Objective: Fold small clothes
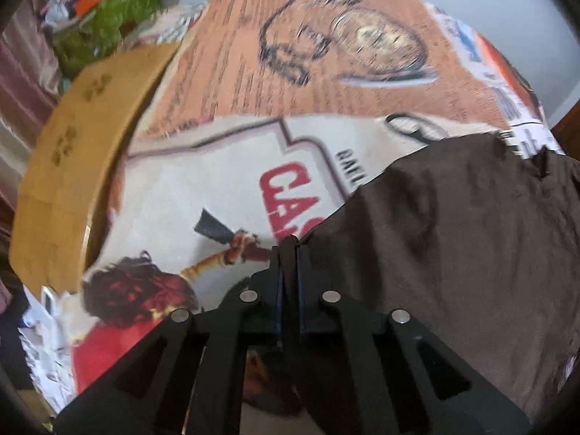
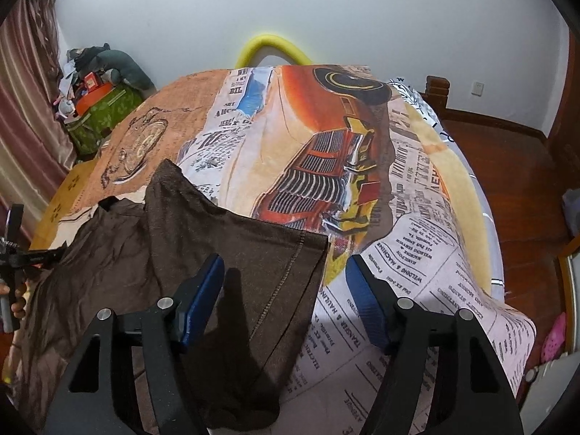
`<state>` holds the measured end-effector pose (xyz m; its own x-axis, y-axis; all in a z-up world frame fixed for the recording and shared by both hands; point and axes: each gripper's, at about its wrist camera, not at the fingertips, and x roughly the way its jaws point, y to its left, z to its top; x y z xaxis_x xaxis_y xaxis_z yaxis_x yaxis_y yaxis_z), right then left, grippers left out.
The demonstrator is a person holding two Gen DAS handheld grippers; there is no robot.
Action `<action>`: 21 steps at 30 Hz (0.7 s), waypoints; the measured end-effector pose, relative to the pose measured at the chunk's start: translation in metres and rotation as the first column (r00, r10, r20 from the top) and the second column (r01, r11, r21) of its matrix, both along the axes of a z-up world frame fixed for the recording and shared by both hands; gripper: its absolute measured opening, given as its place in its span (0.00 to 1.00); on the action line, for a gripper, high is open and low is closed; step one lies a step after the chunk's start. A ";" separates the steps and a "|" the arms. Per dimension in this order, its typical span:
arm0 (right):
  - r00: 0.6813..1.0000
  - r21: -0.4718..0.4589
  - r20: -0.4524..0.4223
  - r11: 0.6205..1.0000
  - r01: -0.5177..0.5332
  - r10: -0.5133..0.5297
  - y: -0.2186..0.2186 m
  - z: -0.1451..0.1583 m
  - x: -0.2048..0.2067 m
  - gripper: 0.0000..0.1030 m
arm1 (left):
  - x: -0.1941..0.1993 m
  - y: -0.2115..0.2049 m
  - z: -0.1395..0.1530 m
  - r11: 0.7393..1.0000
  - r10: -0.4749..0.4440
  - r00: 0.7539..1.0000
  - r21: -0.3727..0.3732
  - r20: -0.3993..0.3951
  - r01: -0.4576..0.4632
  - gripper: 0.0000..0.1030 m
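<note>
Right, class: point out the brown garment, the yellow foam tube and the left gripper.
brown garment [image 2: 232, 250]: right wrist view, on its upper fabric panel.
yellow foam tube [image 2: 270, 46]: right wrist view, top of its arch.
left gripper [image 1: 289, 243]: left wrist view, at its closed fingertips.

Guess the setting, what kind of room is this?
Probably a bedroom: a bed under a printed bedspread, curtains at the left, wooden floor, a brown garment laid out for folding.

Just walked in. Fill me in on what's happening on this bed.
A person is folding a dark brown garment spread on a printed bedspread, with a handheld gripper in each hand. The left gripper is shut on the garment's edge. The right gripper is open and hovers over a hemmed corner, gripping nothing. The garment still lies mostly spread out.
</note>
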<state>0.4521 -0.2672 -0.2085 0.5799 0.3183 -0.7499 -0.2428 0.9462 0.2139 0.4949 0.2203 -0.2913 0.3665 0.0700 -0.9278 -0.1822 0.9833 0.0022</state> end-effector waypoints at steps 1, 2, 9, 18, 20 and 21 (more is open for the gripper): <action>1.000 -0.001 0.004 1.000 0.000 0.000 -0.002 0.001 -0.001 0.63 | -0.001 -0.005 0.012 1.000 -0.016 1.000 0.009 0.025 0.016 0.05; 1.000 -0.001 0.007 1.000 0.003 -0.003 -0.004 0.002 -0.002 0.63 | -0.003 -0.011 0.026 0.999 -0.035 0.998 0.018 0.056 0.034 0.05; 0.999 0.014 0.032 1.000 0.007 -0.008 -0.010 0.010 -0.006 0.63 | 0.005 -0.078 0.114 0.983 -0.171 0.959 -0.033 0.225 0.183 0.05; 0.999 0.005 0.037 0.999 -0.037 0.037 -0.003 0.011 -0.006 0.63 | 0.032 -0.157 0.061 0.958 -0.282 0.956 -0.037 0.084 0.286 0.05; 0.999 0.002 0.030 0.999 -0.043 0.043 0.000 0.009 -0.003 0.63 | 0.035 -0.156 0.044 0.962 -0.269 0.962 -0.043 0.051 0.271 0.05; 0.999 0.002 0.025 0.999 -0.044 0.044 0.001 0.007 -0.001 0.63 | 0.036 -0.155 0.036 0.962 -0.268 0.963 -0.048 0.036 0.269 0.05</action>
<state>0.4509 -0.2666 -0.2013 0.5835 0.3460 -0.7347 -0.2897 0.9339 0.2097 0.5305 0.0649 -0.2551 0.3920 -0.0832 -0.9162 0.0894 0.9946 -0.0521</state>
